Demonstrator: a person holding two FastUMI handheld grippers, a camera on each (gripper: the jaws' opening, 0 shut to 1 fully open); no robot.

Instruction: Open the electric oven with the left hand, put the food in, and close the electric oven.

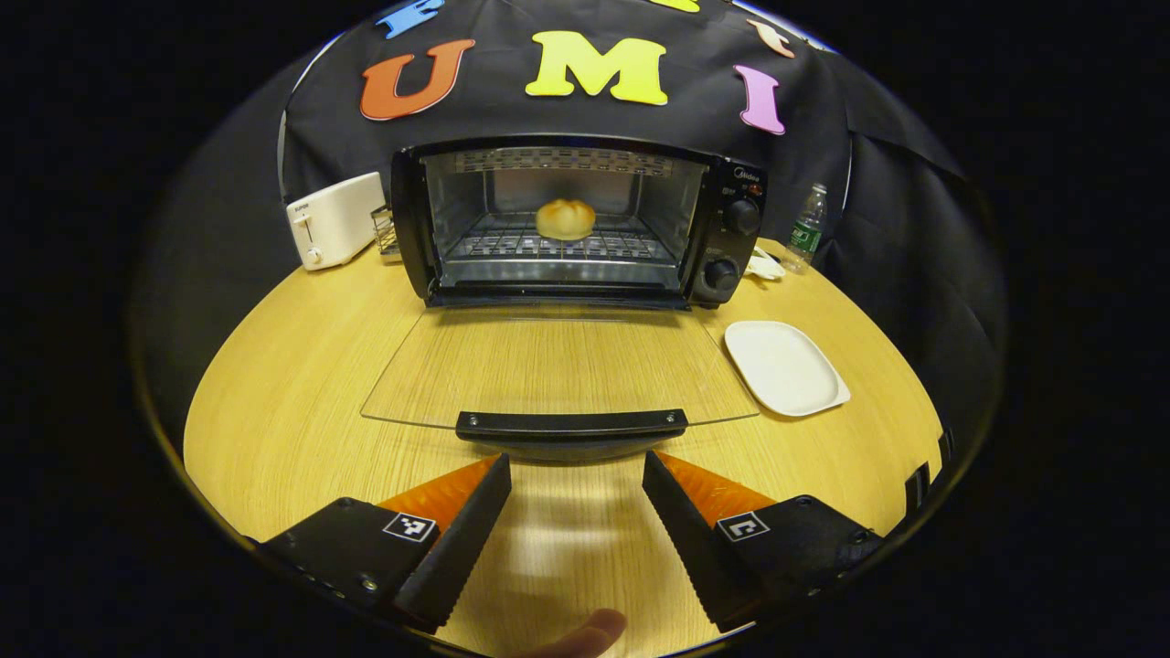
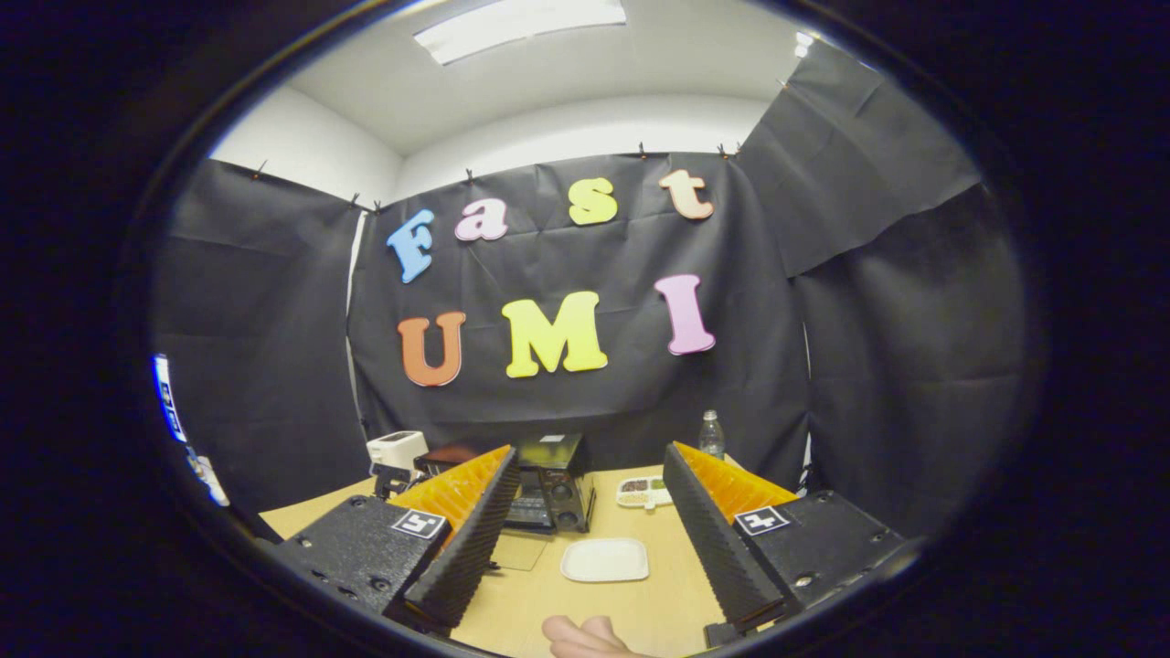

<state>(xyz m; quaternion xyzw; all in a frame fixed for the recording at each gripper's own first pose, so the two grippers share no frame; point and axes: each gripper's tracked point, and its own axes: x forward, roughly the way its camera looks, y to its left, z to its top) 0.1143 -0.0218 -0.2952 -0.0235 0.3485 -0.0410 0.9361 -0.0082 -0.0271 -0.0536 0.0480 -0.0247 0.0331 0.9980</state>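
The black electric oven (image 1: 731, 228) stands at the back of the wooden table with its glass door (image 1: 558, 366) folded flat down toward me. A round bread bun (image 1: 565, 219) rests on the wire rack inside. My left gripper (image 1: 576, 480) is open just in front of the door's black handle (image 1: 571, 423), touching nothing. In the right gripper view, my right gripper (image 2: 590, 475) is open and held high above the table, with the oven (image 2: 548, 493) and its lowered door far below between the fingers.
An empty white plate (image 1: 784, 366) lies right of the door, also seen as the plate (image 2: 605, 559). A white toaster (image 1: 334, 219) stands left of the oven, a water bottle (image 1: 807, 228) at the back right. A small dish (image 2: 643, 491) sits beyond the plate. Fingertips (image 2: 580, 635) show at the bottom.
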